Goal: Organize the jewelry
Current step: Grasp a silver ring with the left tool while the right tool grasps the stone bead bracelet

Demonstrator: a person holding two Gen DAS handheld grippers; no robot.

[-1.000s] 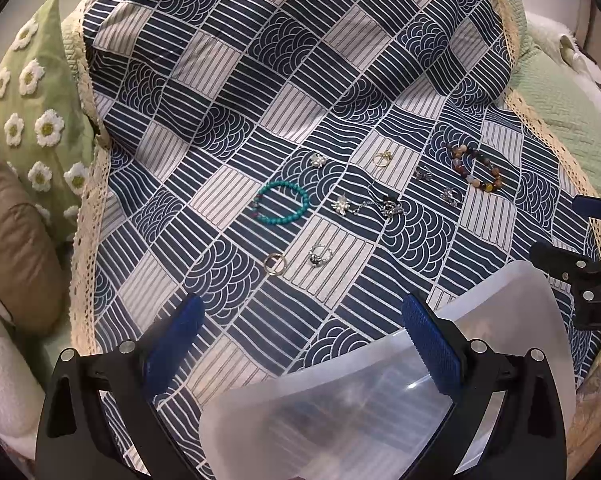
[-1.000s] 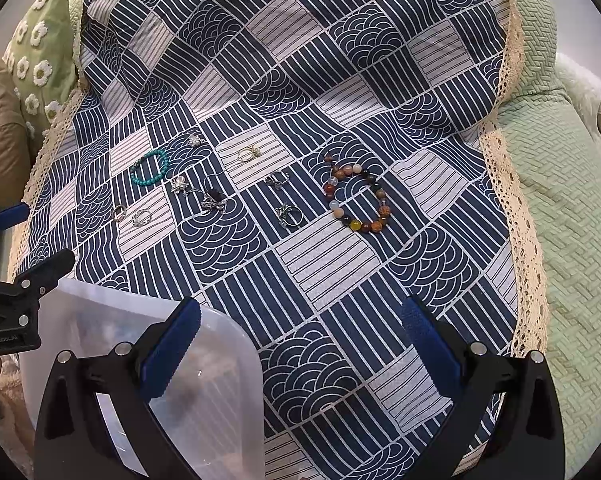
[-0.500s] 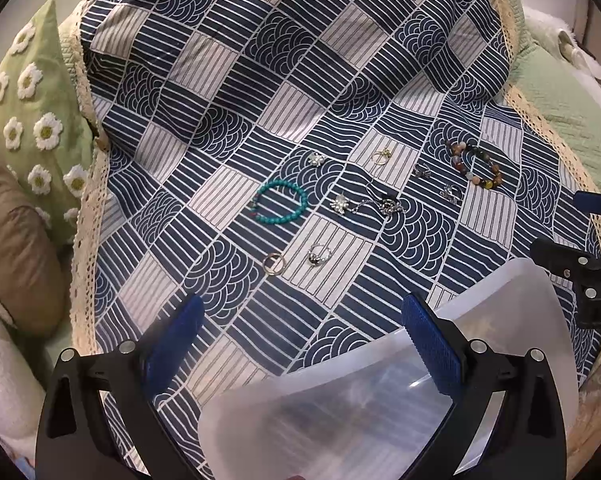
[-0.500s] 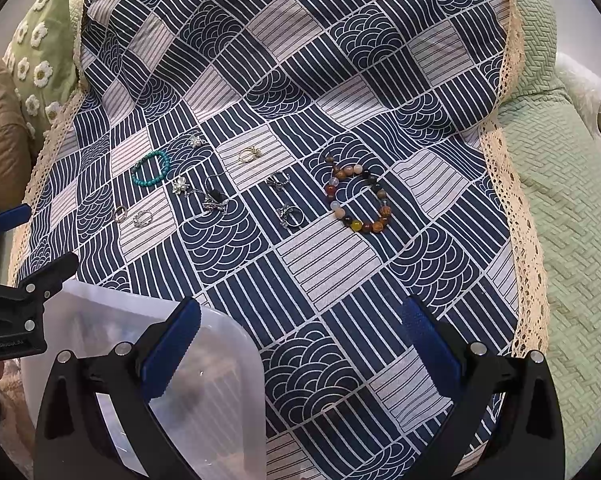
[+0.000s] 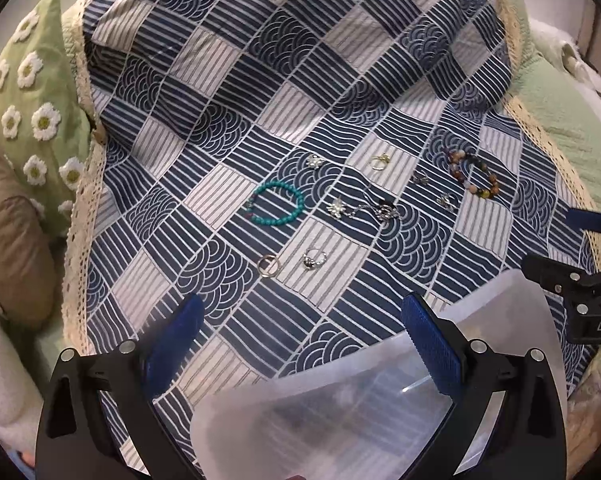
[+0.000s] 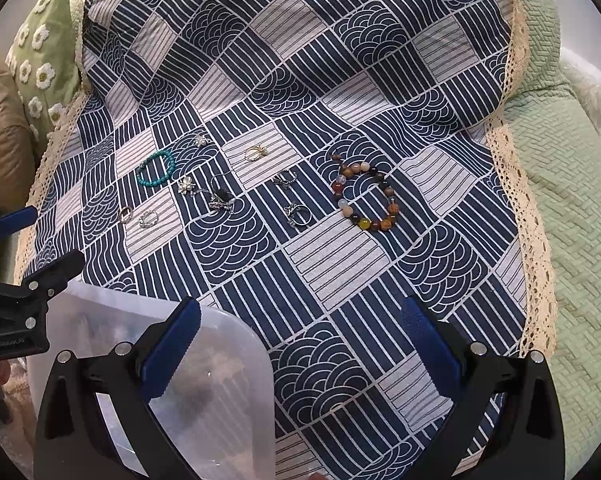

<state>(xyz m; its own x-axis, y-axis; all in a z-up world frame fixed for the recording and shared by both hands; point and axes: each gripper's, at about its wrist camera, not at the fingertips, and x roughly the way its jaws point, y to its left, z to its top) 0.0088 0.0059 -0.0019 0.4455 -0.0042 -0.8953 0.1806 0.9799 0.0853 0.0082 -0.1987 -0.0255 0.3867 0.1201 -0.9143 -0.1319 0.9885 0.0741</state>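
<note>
Jewelry lies on a navy and white patterned cloth point(image 5: 228, 92): a turquoise bead bracelet point(image 5: 277, 204) point(image 6: 155, 168), a brown multicolour bead bracelet point(image 5: 473, 174) point(image 6: 366, 197), a silver chain with pendants point(image 5: 364, 210) point(image 6: 214, 196), and several rings, such as a gold band point(image 5: 268, 266) and a silver ring point(image 6: 298, 214). A translucent plastic box point(image 5: 340, 408) point(image 6: 204, 392) sits at the near edge. My left gripper point(image 5: 300, 340) is open above the cloth by the box. My right gripper point(image 6: 300, 344) is open, to the right of the box.
A green daisy cushion point(image 5: 32, 92) and a brown pillow point(image 5: 8, 240) lie at the left. A green quilted cover point(image 6: 572, 200) lies to the right of the cloth's lace edge point(image 6: 536, 264).
Both grippers have drifted slightly; the jewelry and the box have not moved.
</note>
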